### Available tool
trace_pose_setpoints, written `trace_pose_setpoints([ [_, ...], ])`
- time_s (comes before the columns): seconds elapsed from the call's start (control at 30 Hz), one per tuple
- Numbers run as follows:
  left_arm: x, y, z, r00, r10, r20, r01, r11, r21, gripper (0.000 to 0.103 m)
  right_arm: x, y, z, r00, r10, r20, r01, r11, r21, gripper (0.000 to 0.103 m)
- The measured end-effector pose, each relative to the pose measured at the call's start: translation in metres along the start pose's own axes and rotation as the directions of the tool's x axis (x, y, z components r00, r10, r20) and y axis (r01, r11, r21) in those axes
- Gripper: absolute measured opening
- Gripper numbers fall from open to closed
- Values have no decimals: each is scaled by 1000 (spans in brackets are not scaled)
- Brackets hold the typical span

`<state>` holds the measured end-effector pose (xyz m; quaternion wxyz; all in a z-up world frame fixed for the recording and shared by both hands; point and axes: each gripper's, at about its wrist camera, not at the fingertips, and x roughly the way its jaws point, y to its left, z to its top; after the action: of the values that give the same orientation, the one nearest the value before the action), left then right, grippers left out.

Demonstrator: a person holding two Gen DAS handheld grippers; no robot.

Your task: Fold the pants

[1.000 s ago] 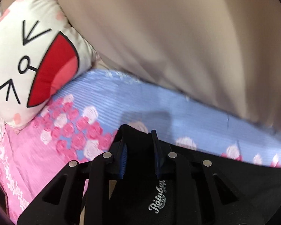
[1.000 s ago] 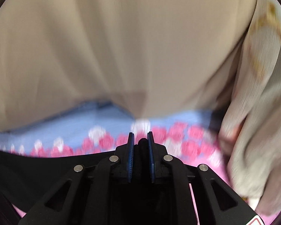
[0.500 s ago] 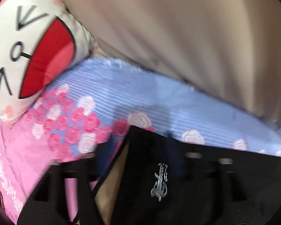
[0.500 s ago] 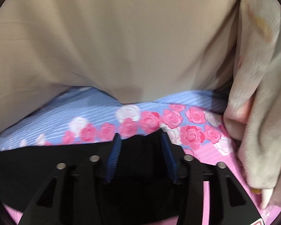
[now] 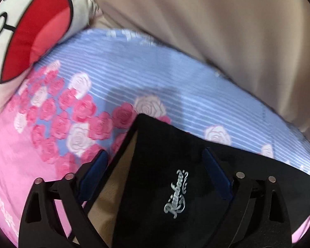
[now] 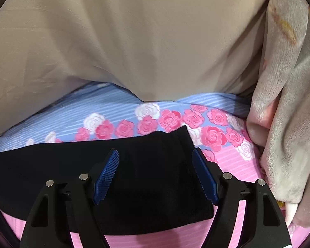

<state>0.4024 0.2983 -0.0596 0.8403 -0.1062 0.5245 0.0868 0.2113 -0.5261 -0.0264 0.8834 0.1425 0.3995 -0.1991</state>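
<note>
The black pants point(image 5: 167, 165) lie flat on a pink and blue rose-print bedsheet point(image 5: 117, 78). In the left wrist view one corner points away and a silver script logo point(image 5: 176, 194) shows on the cloth. My left gripper point(image 5: 155, 163) is open, its blue pads on either side of that corner, holding nothing. In the right wrist view the pants point(image 6: 150, 165) end in a straight edge. My right gripper point(image 6: 157, 165) is open above that end, empty.
A white cushion with a red cartoon mouth point(image 5: 26, 31) sits at the far left. A beige curtain or cover point(image 6: 134, 41) hangs along the bed's far side. A fluffy cream blanket point(image 6: 285, 124) is bunched at the right.
Both grippers were shut on the pants a second ago. They have opened and let the cloth go; it now lies on the sheet.
</note>
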Motion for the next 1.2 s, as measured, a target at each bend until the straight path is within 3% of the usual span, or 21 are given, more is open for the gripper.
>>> trace_pose_setpoints([
  [0.07, -1, -4, -1, 999, 37, 39, -37, 999, 7, 73, 7, -5, 2, 1000, 0, -28, 0, 1000, 7, 72],
  [0.13, -3, -6, -1, 998, 44, 50, -45, 999, 12, 51, 12, -12, 5, 999, 5, -47, -3, 1000, 31, 79],
  [0.2, -8, -5, 0, 998, 36, 46, -36, 999, 3, 38, 19, -17, 8, 998, 7, -60, -4, 999, 49, 80],
  [0.3, -13, -5, 0, 998, 41, 49, -41, 999, 2, 30, 35, -21, 14, 996, 20, -92, -14, 998, 68, 80],
  [0.43, -18, -6, -3, 997, 58, 59, -59, 998, 22, 29, 51, -12, 17, 996, -14, -86, 17, 999, 31, 80],
  [0.5, -19, -3, 1, 997, 53, 55, -54, 998, 12, 28, 51, -9, 18, 998, -16, -68, 17, 1000, 23, 64],
  [0.57, -18, 1, 3, 998, 41, 47, -41, 999, 1, 29, 50, -11, 23, 998, 2, -67, 1, 999, 36, 36],
  [0.67, -16, 4, 5, 999, 21, 40, -21, 1000, -12, 30, 43, -23, 30, 997, 71, -39, -66, 992, 106, 8],
  [0.73, -15, 3, 4, 998, 29, 47, -29, 1000, 1, 31, 37, -35, 33, 999, 46, -12, -44, 988, 147, 7],
  [0.8, -16, -2, 0, 997, 48, 59, -49, 999, 16, 33, 36, -42, 32, 999, 53, -7, -51, 986, 159, 13],
  [0.93, -14, -5, -1, 996, 63, 64, -65, 998, 25, 39, 44, -39, 26, 995, 86, -57, -77, 986, 149, 48],
  [1.03, -10, -1, 0, 997, 52, 59, -52, 999, -1, 44, 49, -26, 23, 997, 45, -64, -39, 995, 90, 54],
  [1.1, -9, 2, 1, 997, 42, 61, -41, 999, -16, 42, 52, -17, 23, 998, 19, -52, -15, 998, 68, 41],
  [1.13, -11, 2, 1, 997, 36, 68, -34, 999, -21, 36, 52, -14, 24, 999, 15, -50, -12, 998, 58, 20],
  [1.2, -16, 4, 1, 996, 28, 84, -25, 999, -38, 28, 47, -16, 26, 999, 37, -37, -33, 995, 95, 14],
])
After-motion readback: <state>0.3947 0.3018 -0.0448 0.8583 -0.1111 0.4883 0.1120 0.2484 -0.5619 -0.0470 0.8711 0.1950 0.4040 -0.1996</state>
